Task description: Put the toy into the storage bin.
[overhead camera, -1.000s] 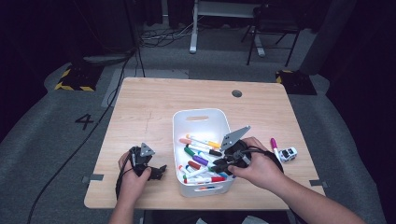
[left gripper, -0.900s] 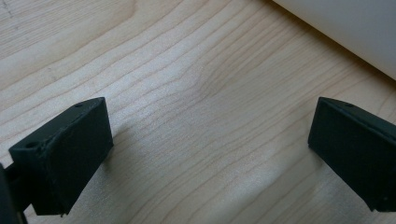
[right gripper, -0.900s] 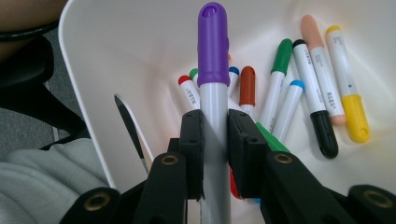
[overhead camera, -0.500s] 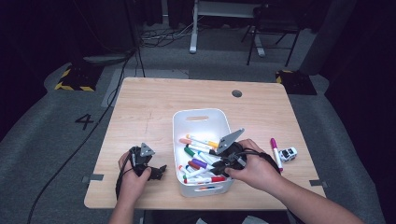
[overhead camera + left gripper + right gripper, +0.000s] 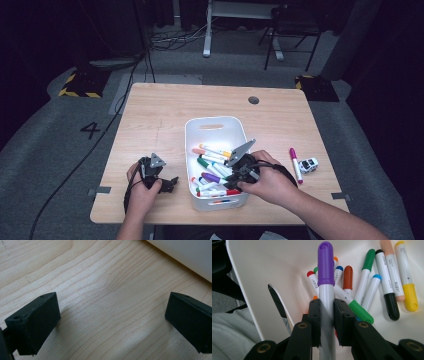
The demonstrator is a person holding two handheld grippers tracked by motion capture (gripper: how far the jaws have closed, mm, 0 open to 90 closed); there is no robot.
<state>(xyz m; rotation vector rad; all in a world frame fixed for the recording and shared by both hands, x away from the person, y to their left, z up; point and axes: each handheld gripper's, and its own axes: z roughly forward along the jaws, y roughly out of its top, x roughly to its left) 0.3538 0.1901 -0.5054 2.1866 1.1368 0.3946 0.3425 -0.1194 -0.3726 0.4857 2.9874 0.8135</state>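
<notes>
A white bin in the middle of the wooden table holds several coloured markers. My right gripper reaches into the bin from its right side and is shut on a purple-capped white marker. That marker stands between the jaws, its cap pointing away over the loose markers on the bin floor. The same purple marker also shows in the high view. My left gripper rests on the table left of the bin. Its jaws stand wide open over bare wood, the bin wall just beyond.
A pink-capped marker and a small white toy car lie on the table right of the bin. A round cable hole sits near the far edge. A cable trails from the left gripper off the table's left side.
My right hand has shifted a little to the left and lower into the bin, with the purple marker still gripped. The left hand has stayed put.
</notes>
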